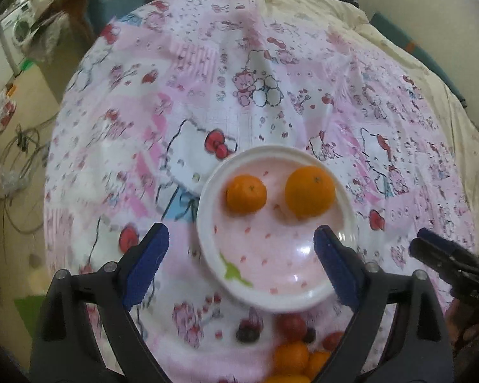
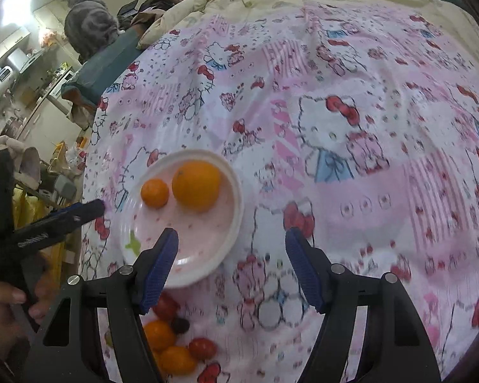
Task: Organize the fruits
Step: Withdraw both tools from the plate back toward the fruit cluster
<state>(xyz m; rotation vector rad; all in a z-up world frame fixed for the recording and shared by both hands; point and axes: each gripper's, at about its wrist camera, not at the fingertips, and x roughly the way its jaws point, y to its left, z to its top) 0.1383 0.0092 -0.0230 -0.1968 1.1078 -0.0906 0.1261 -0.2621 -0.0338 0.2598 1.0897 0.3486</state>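
Patterned bedsheet [image 1: 271, 73], plate [image 1: 207, 223], perhaps loose tomatoes [image 2: 201, 348]

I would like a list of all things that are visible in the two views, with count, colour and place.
plate: one, white rim, pink inside, on the bedsheet.
oranges on plate: two, orange, one large and one small, far side of the plate.
loose fruits: several, orange, red and dark, on the sheet beside the plate's near edge.
bedsheet: one, pink and white cartoon print.
cat: one, grey striped, background.
left gripper: black, blue pads, open, empty.
right gripper: black, blue pads, open, empty.
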